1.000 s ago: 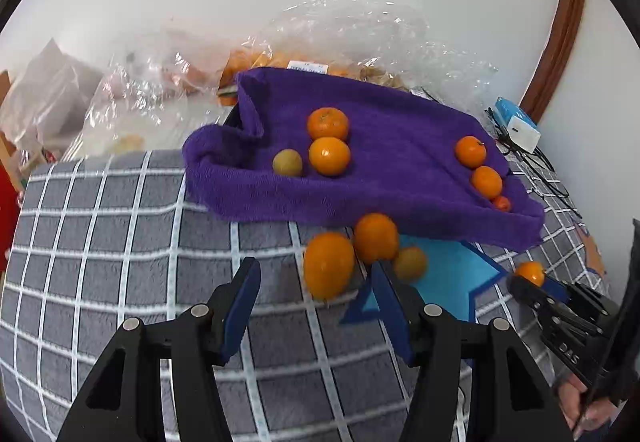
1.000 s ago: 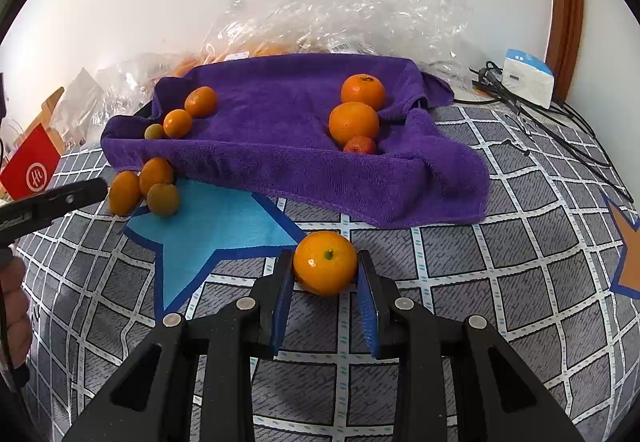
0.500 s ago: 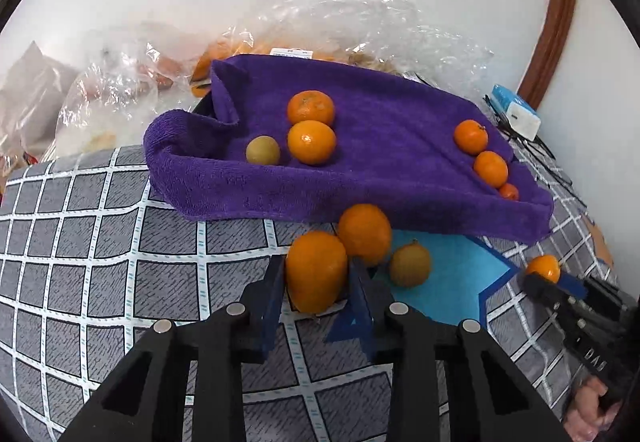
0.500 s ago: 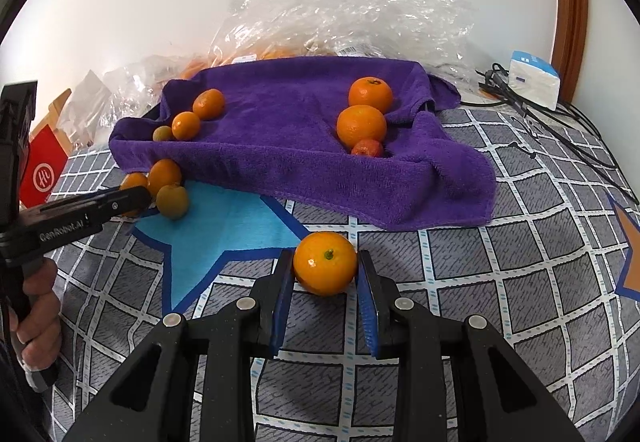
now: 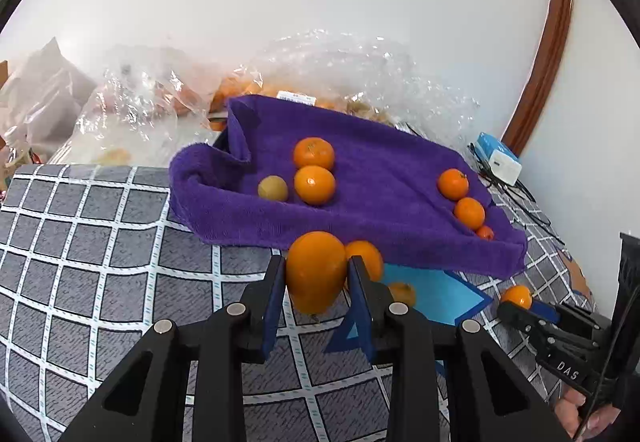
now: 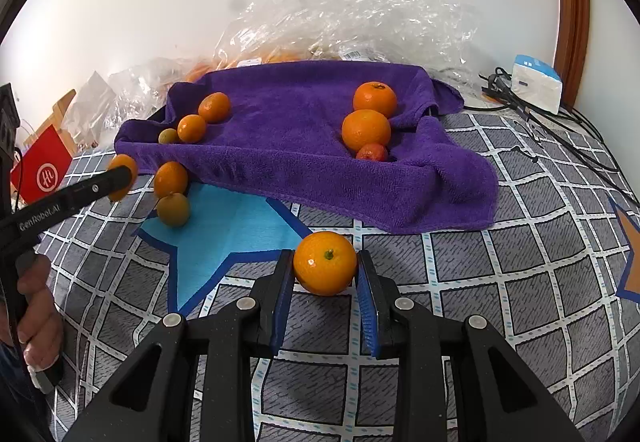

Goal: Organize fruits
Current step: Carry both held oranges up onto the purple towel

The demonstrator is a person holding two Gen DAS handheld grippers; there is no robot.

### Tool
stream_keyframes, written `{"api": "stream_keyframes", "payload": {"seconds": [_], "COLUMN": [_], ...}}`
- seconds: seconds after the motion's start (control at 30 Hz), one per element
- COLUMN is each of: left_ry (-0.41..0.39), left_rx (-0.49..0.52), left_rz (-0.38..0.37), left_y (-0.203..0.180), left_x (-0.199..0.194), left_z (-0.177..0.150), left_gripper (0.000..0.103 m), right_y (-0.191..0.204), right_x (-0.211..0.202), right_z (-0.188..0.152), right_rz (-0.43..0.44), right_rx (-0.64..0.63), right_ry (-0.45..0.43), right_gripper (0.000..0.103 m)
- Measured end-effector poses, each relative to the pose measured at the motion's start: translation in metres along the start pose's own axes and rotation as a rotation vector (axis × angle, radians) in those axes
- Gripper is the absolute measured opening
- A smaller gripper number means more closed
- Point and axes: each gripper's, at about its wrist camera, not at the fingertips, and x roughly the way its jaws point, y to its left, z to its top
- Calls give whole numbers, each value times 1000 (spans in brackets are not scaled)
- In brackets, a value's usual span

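I see a grey bed cover with a white grid [image 6: 500, 282] and blue star [image 6: 224, 230]. On it lie a purple terry towel [image 6: 288, 146], crinkled clear plastic bags [image 6: 360, 22], and two loose orange fruits [image 6: 172, 194].

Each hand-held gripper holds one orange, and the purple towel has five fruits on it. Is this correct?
Not quite: the purple towel carries six fruits, three in each group, as the left wrist view shows. Each hand-held gripper does hold an orange: left and right.
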Motion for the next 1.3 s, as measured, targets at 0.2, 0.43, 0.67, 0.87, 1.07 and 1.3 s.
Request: {"api": "stream_keyframes", "payload": {"seconds": [0.2, 0.43, 0.67, 0.87, 1.07, 1.3], "left_ry": [-29, -49, -68, -68, -84, -95], "left_rx": [-29, -66, -132, -205, -226, -221], "left_rz": [-1, 4, 8, 6, 8, -10], "left_y": [5, 12, 25, 40, 44, 43], "left_x": [-5, -8, -10, -9, -13, -16], "left_z": [2, 5, 6, 8, 8, 9], "left_gripper": [30, 30, 30, 30, 30, 30], "right_y": [1, -2, -1, -4, -5, 2], "right_x": [-1, -3, -5, -7, -16, -27], "right_z": [0, 0, 1, 1, 8, 32], "right_rz": [-2, 10, 16, 21, 30, 34], "right_rx": [-3, 8, 20, 44, 66, 49], "right_ry": [-3, -13, -24, -38, -61, -102], "right_gripper": [30, 30, 30, 30, 30, 30]}}
